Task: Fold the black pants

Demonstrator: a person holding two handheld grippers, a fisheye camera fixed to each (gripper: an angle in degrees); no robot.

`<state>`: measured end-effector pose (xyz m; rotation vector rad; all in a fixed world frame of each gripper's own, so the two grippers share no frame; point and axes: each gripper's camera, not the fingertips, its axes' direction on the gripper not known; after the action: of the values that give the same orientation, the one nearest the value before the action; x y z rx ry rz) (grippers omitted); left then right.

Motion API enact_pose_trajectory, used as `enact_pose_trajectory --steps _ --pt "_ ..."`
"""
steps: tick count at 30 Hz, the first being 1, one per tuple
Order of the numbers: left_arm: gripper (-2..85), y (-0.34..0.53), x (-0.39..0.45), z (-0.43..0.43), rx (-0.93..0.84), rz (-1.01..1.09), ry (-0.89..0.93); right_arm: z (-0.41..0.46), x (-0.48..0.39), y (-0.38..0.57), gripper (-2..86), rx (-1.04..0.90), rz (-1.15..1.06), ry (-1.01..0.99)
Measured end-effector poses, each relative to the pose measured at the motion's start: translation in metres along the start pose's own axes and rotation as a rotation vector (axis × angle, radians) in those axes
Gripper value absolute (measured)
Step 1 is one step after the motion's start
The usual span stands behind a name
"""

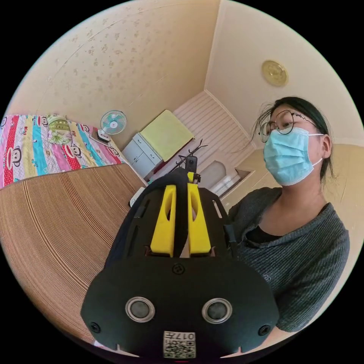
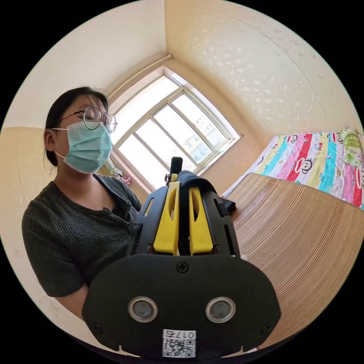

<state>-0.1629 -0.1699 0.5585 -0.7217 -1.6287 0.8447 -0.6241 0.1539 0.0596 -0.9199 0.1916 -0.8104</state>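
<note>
In the left gripper view my left gripper (image 1: 181,189) is shut, its yellow jaws pinching a band of the black pants (image 1: 182,212) that runs between them and drapes down the gripper's left side. In the right gripper view my right gripper (image 2: 184,185) is likewise shut on the black pants (image 2: 184,216), whose cloth bunches over the jaw tips and hangs off to the right. Both grippers are lifted above the woven bamboo mat (image 1: 57,227) and point upward. The rest of the pants is hidden behind the gripper bodies.
A person in a grey knit top (image 1: 299,258) stands close behind the grippers. A colourful cartoon quilt (image 1: 34,146) lies past the mat, with a small fan (image 1: 112,123) and a white cabinet (image 1: 142,153) beside it. A window (image 2: 170,129) lights the wall.
</note>
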Motion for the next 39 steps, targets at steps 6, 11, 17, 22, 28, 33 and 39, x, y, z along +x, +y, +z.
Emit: enact_pose_trajectory --steps 6,11,17,22,28,33,39 --pt "5.1 -0.040 -0.119 0.020 -0.088 -0.172 -0.241 0.036 0.124 -0.032 0.4 -0.108 0.196 0.229" --pt "5.1 -0.031 -0.258 0.041 -0.144 -0.333 -0.385 0.078 0.234 -0.029 0.8 -0.214 0.311 0.318" --pt "5.1 0.084 -0.293 0.083 -0.327 -0.367 -0.440 0.133 0.232 0.084 2.6 -0.356 0.389 0.375" --pt "5.9 0.224 -0.306 0.123 -0.449 -0.635 -0.356 0.140 0.213 0.243 7.2 -0.368 0.716 0.427" --pt "15.6 0.270 -0.343 0.119 -0.392 -0.800 -0.331 0.111 0.227 0.318 13.4 -0.245 1.037 0.376" --pt "24.2 0.205 -0.394 0.081 -0.200 -0.742 -0.455 0.092 0.259 0.243 19.7 -0.094 0.891 0.384" --pt "26.4 0.181 -0.494 0.103 -0.308 -0.793 -0.374 0.150 0.339 0.226 23.6 -0.261 0.962 0.269"
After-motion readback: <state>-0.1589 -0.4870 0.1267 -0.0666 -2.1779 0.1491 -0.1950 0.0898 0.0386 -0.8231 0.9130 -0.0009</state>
